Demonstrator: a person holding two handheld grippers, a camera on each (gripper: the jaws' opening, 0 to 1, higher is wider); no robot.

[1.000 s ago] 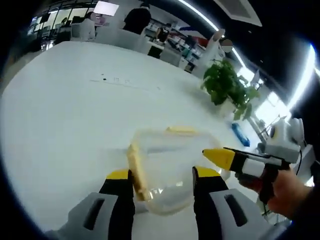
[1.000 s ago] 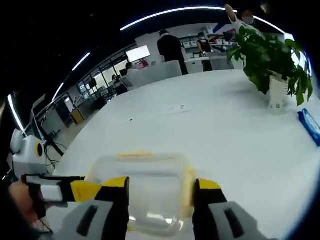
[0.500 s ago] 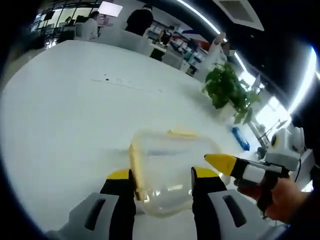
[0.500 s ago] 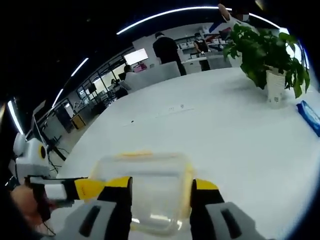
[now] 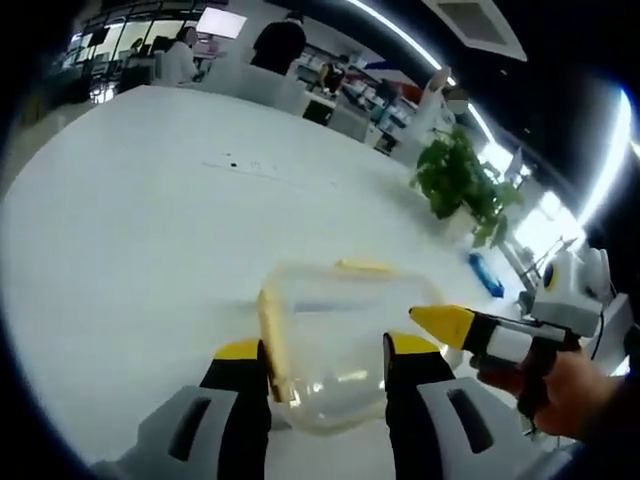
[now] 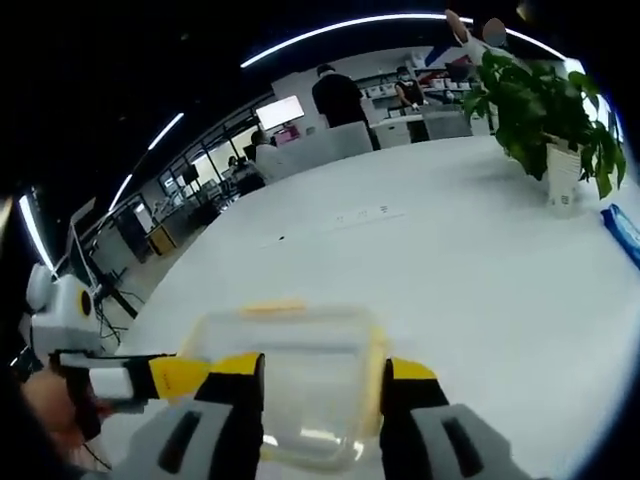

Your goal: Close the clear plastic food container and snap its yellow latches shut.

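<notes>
Little had moved since half a second earlier: both views had drifted slightly, and the clear plastic food container (image 5: 335, 345) sat in much the same place low in the frame. In the left gripper view, it rested on the white table (image 5: 150, 220) at lower centre, with the left gripper (image 5: 327, 362) spread open around its near end, one jaw by the yellow latch (image 5: 273, 340) on its left side. The right gripper (image 5: 440, 322) entered from the right edge, held in a person's hand (image 5: 570, 390), its yellow tip level with the container's right side, probably to steady it; whether its jaws were parted could not be told there. In the right gripper view, the container (image 6: 300, 385) lay at lower centre between the right gripper's (image 6: 322, 372) spread jaws, grasping nothing. The left gripper (image 6: 175, 377) reached in from the lower left. A potted plant (image 6: 550, 120) stood upper right. The lid seemed to be seated, latches likely not yet snapped.
</notes>
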